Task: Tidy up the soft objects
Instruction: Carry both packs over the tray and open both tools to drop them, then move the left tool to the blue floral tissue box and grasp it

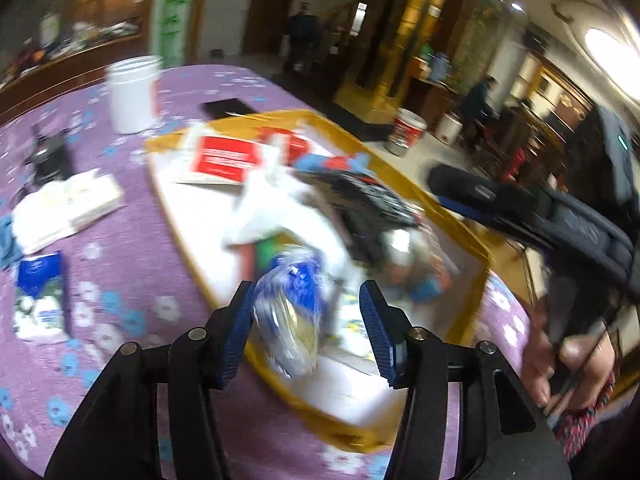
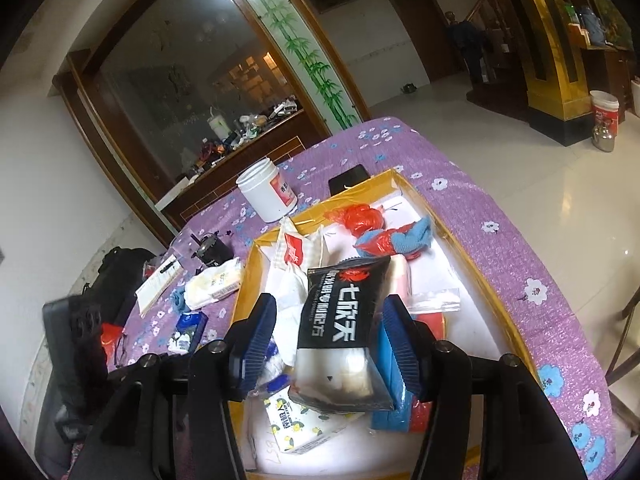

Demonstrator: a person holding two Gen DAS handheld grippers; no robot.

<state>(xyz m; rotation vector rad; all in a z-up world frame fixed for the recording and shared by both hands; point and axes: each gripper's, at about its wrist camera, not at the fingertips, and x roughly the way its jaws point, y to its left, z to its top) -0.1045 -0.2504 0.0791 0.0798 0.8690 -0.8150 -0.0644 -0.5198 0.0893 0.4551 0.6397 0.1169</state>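
Soft packets fill the yellow-rimmed tray (image 2: pixel 472 264) on the purple flowered tablecloth (image 2: pixel 460 168). The black packet (image 2: pixel 344 320) lies between the fingers of the right gripper (image 2: pixel 332 340); its lower corner appears to touch the right-hand pad, while a clear gap shows at the left-hand pad, so the jaws stand spread and a firm pinch cannot be confirmed. The left gripper (image 1: pixel 308 328) is likewise spread, with a blue-and-clear crinkled bag (image 1: pixel 290 312) between its fingers near the tray's front rim; blur hides whether either pad presses on it. Both items are judged light, thin-skinned and compliant: film wrapping is likely to slide on the ribbed pads and to crumple, not resist. Hold is best taken across the filled middle of each packet, not at a sealed edge or loose corner. The right wrist view shows sharply what the other smears: the black packet's printing, red bags (image 2: pixel 360 218), a blue cloth (image 2: pixel 418 236), and a tissue pack (image 2: pixel 296 424) under the packet. The left wrist view alone shows the right gripper from outside, a hand (image 1: pixel 568 364) on its handle, and a white plastic bag (image 1: pixel 280 204) heaped mid-tray.
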